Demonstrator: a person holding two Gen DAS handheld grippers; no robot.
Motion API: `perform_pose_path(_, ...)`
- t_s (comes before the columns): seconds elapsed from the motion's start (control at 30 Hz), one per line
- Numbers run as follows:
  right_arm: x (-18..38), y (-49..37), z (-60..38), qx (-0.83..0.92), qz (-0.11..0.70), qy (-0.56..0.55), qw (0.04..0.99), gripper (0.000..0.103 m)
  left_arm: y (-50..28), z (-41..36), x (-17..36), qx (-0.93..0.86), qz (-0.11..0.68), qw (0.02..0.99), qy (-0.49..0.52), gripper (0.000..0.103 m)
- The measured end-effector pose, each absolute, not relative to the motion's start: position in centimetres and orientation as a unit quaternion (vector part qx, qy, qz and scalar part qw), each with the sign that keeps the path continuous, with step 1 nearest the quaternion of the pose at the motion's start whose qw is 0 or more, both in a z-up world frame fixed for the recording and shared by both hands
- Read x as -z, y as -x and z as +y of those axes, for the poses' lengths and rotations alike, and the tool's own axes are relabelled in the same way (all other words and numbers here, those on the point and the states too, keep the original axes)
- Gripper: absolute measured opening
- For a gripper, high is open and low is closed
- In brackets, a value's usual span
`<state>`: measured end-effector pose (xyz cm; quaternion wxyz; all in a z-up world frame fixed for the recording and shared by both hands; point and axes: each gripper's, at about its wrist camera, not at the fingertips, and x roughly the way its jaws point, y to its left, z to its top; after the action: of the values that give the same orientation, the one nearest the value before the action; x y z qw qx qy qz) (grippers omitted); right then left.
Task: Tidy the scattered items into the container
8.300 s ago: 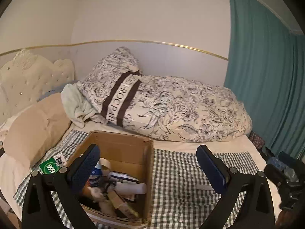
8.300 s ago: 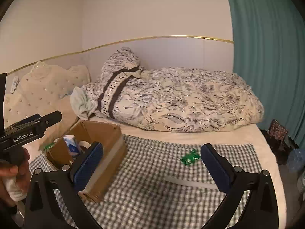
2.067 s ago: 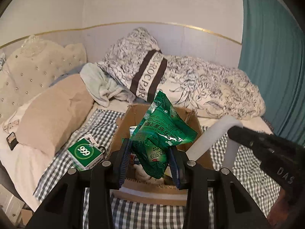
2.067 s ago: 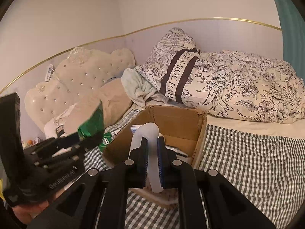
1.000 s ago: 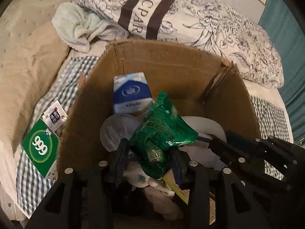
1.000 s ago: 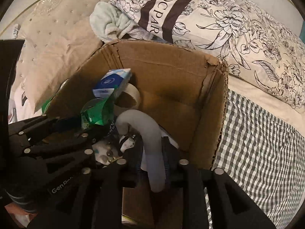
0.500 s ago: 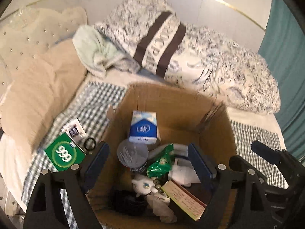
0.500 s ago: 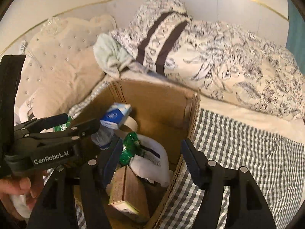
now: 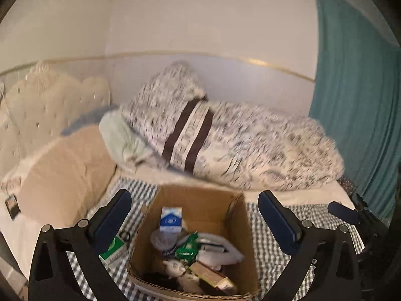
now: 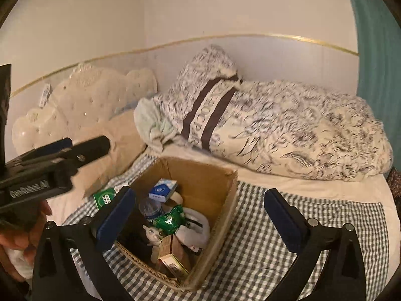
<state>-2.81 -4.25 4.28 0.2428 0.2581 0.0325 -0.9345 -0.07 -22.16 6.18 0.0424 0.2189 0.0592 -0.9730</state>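
At lower left of the left wrist view, a flat green cardboard packet with a white round label (image 9: 112,249) lies on the gingham-checked bedcover (image 9: 268,235), just beside the left wall of the open brown cardboard box (image 9: 198,200); it remains outside the container. In judgement it is light and stiff, and is best taken across its two long edges. A small dark ring (image 9: 126,235) lies near it, too blurred to identify.

The left gripper (image 9: 195,215) is empty, its jaws opening and already wide, with nothing between the fingers (image 9: 110,215).

At centre, the box holds a crinkly green foil sachet (image 9: 188,247), a blue-and-white carton (image 9: 171,219), a clear lidded cup (image 9: 163,240) and a white curved plastic piece (image 9: 220,248).

In the right wrist view the right gripper (image 10: 198,213) is likewise empty above the box, jaws opening and spread wide. The bedcover at right shows no further loose items.
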Motion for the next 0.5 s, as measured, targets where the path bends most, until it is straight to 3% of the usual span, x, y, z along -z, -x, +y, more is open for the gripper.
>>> perform_pose_path(0.13,-5.5,0.8,-1.2,0.941,0.024,-0.243,0.232,0.103,-2.6,-19.7,-7.8,0.984,0.040,0.027,-0.170,0.103)
perform_pose_path(0.5,-7.1,-5.0,8.0,0.962,0.013,-0.223,0.156,0.103,-6.3,-12.8,-8.0,0.988,0.032,-0.010,-0.152,0.103)
